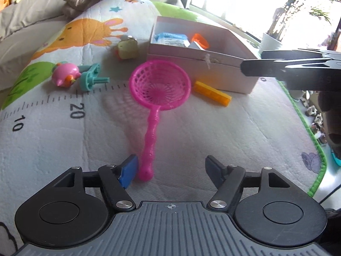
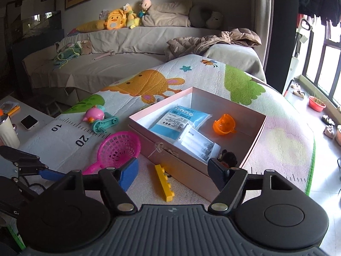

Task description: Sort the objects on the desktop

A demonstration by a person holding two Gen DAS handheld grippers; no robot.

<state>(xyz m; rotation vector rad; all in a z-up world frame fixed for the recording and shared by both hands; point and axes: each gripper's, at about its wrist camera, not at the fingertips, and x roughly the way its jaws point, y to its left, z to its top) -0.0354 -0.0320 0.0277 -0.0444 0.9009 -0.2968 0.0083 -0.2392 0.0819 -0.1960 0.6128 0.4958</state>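
A pink toy net scoop (image 1: 158, 85) lies on the play mat, handle end between my left gripper's (image 1: 171, 168) open fingers, close to the left blue pad (image 1: 129, 170). It also shows in the right wrist view (image 2: 119, 149). A yellow brick (image 1: 212, 92) (image 2: 164, 182) lies by the pink box (image 1: 202, 64) (image 2: 255, 136). The box holds a blue packet (image 2: 181, 121), a white battery case (image 2: 198, 143), an orange cup (image 2: 223, 124) and a small black bear figure (image 2: 228, 156). My right gripper (image 2: 172, 173) is open and empty, above the yellow brick at the box's near wall.
A pink bird toy (image 1: 65, 74), a teal toy (image 1: 91, 79) and a yellow-green toy (image 1: 126, 49) lie on the mat left of the box. A side table with a phone (image 2: 28, 122) and cup (image 2: 7, 131) stands left. A sofa with plush toys is behind.
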